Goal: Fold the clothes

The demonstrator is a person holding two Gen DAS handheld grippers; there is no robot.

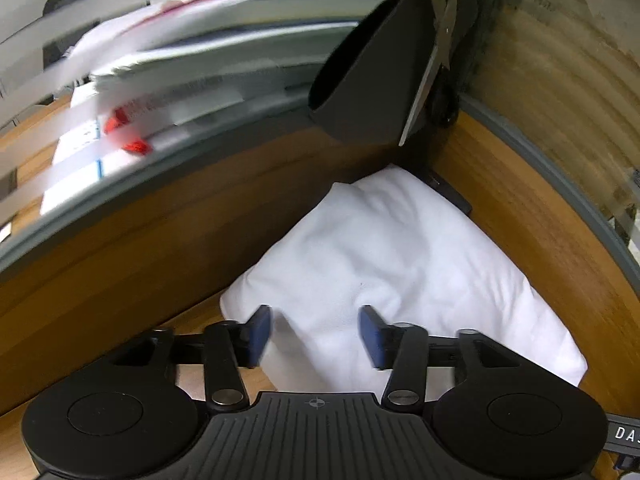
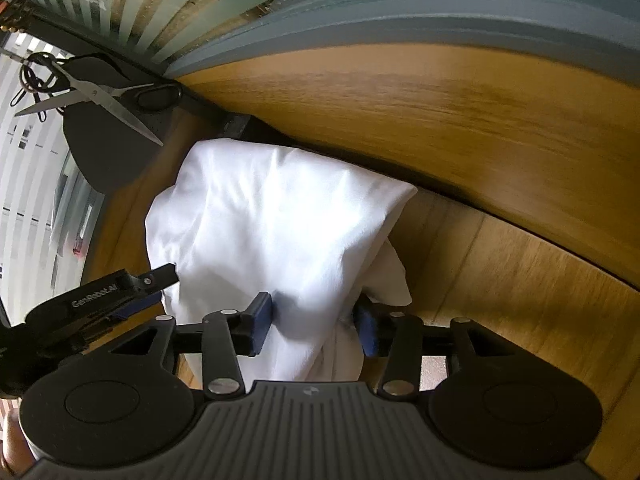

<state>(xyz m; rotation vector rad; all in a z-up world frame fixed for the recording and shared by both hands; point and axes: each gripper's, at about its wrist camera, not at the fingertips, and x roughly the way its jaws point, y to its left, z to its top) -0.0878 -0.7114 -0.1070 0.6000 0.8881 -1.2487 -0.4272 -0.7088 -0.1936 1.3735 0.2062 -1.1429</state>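
Straddling the white garment [image 1: 384, 256], left gripper [image 1: 316, 334] is seen part-open, nothing pinched; right gripper [image 2: 314, 324] is closed on a bunched fold at 6 o'clock, prob. for lifting.

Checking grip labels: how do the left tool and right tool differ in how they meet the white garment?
The left tool stands open over a flat stretch of the white garment, with gaps beside its pads. The right tool has a bunched fold filling its span, pinch unclear. The left tool's cloth looks smooth, while the right tool's shows layered edges. Both have blue pads and point down at it.
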